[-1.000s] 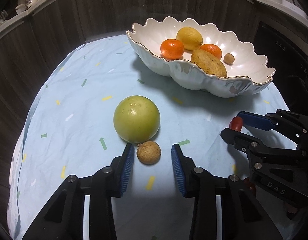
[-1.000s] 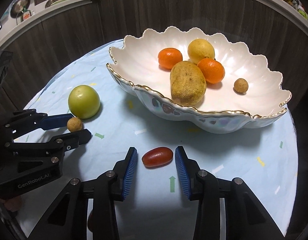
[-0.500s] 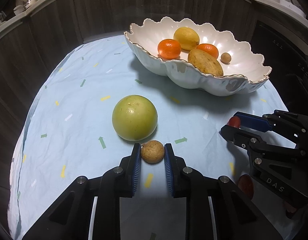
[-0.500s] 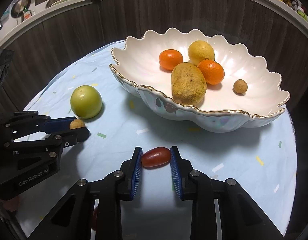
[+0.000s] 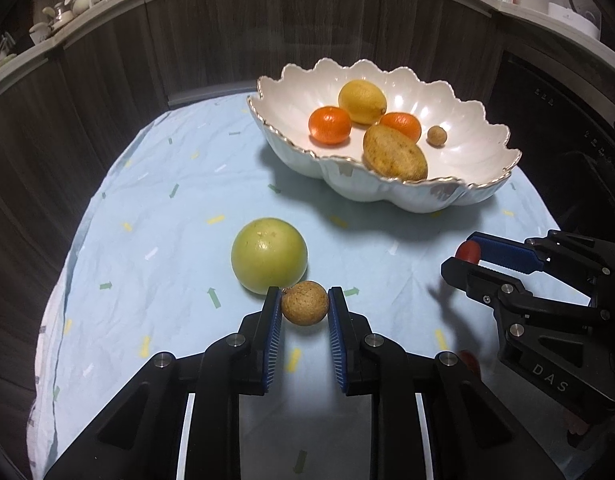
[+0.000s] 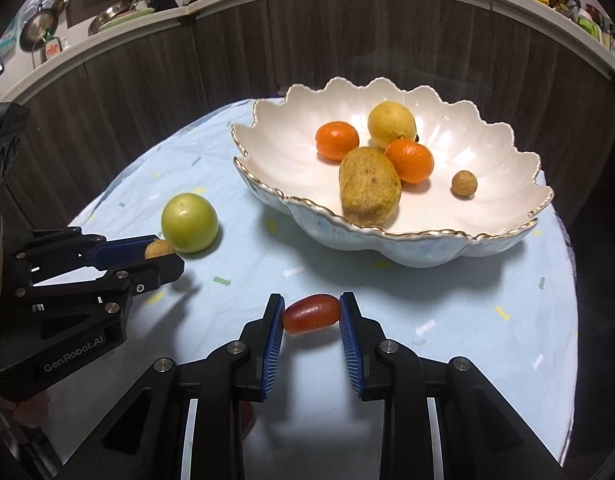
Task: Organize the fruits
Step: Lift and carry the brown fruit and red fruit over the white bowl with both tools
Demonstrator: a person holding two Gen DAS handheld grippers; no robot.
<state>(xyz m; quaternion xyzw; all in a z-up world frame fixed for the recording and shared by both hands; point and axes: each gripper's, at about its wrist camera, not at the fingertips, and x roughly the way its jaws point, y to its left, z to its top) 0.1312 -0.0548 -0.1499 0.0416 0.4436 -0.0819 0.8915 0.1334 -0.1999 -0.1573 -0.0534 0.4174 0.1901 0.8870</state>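
Two grippers are in your hands, and each has just closed on a small fruit at the near edge of the table. Your left gripper (image 5: 305,308) has its blue pads pressed against both sides of a small round brown longan (image 5: 305,303), which sits just in front of, and nearly touching, a large green round fruit (image 5: 269,261) on the pale blue tablecloth (image 5: 147,216). Your right gripper (image 6: 311,316), to the right of the left one, pinches a small oblong red tomato (image 6: 312,313) end to end between its pads, its jaws narrow around it; whether the tomato is lifted off the cloth is hard to tell. Farther back and to the right stands a white scalloped bowl (image 6: 291,168) with a gold rim. Inside it lie a yellow lemon (image 6: 391,124) at the far side, two orange tangerines (image 6: 337,140) on either side of it, an oblong speckled brown fruit (image 6: 369,186) at the near rim, and a second small brown longan (image 6: 464,184) off to the right, apart from the others. Dark wood cabinet fronts (image 5: 211,40) curve behind the table.
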